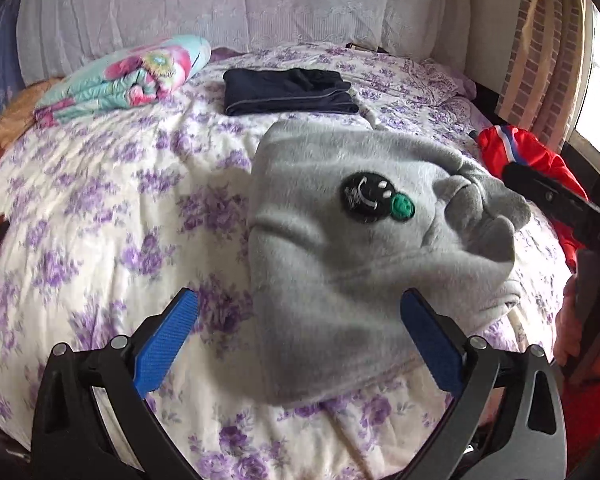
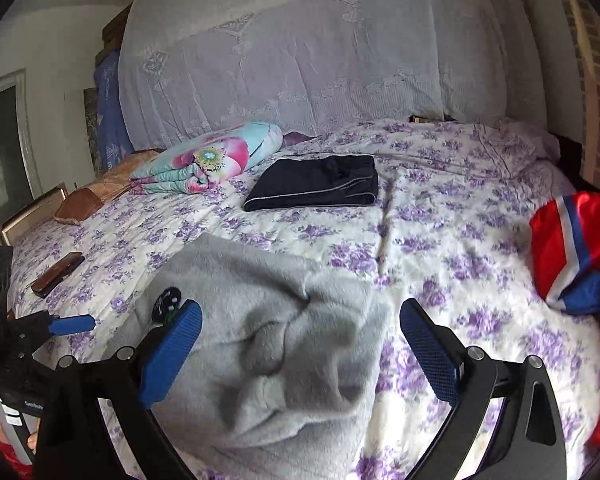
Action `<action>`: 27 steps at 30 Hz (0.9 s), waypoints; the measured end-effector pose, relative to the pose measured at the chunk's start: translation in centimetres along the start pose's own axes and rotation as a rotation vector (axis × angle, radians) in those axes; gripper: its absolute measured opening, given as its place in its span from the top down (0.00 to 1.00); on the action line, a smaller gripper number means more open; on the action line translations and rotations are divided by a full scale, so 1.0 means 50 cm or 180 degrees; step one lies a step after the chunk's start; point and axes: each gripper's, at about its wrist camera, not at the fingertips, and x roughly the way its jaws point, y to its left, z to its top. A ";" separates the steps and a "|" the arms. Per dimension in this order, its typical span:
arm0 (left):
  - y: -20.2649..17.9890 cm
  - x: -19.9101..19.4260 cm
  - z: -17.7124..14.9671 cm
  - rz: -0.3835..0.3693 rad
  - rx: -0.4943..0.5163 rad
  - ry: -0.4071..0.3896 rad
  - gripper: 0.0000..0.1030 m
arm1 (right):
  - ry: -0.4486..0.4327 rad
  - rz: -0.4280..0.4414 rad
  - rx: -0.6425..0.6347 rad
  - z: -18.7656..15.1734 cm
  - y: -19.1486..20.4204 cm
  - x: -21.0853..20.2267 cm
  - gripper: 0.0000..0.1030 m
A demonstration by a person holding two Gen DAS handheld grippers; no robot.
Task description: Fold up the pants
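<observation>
Grey fleece pants (image 1: 340,264) with a black smiley patch (image 1: 366,196) lie folded in a bundle on the floral bed; they also show in the right wrist view (image 2: 268,340). My left gripper (image 1: 300,340) is open, its blue fingers (image 1: 168,340) straddling the bundle's near left edge just above it. My right gripper (image 2: 300,352) is open over the bundle's crumpled waistband end. The left gripper also shows at the left of the right wrist view (image 2: 70,325). Neither holds anything.
Folded dark navy pants (image 2: 316,186) lie farther back on the bed. A folded floral quilt (image 2: 216,158) sits at the back left. A red garment with blue and white stripes (image 2: 572,248) lies at the right. A brown phone case (image 2: 58,274) lies at the left.
</observation>
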 end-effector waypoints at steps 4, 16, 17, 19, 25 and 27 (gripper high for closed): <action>-0.007 0.034 0.085 0.0063 0.0043 0.0008 0.04 | 0.0475 -0.0260 -0.0274 0.059 0.014 0.098 0.03; 0.012 0.069 0.070 -0.0024 -0.0122 0.0225 0.04 | 0.0428 -0.0373 -0.0265 0.002 -0.011 0.054 0.03; 0.004 0.058 0.062 0.0055 -0.0042 0.0203 0.04 | 0.0413 -0.0383 -0.0294 -0.009 -0.011 0.042 0.03; -0.010 0.055 0.039 0.0109 0.0093 0.0275 0.04 | 0.0533 -0.0385 -0.0294 -0.044 -0.015 0.049 0.03; -0.003 0.061 -0.025 -0.0056 -0.0230 0.0275 0.04 | 0.0857 0.0160 0.0531 -0.104 -0.082 0.077 0.03; 0.003 0.055 -0.025 -0.0092 -0.0331 0.0326 0.04 | 0.0926 0.0178 0.0570 -0.097 -0.085 0.072 0.03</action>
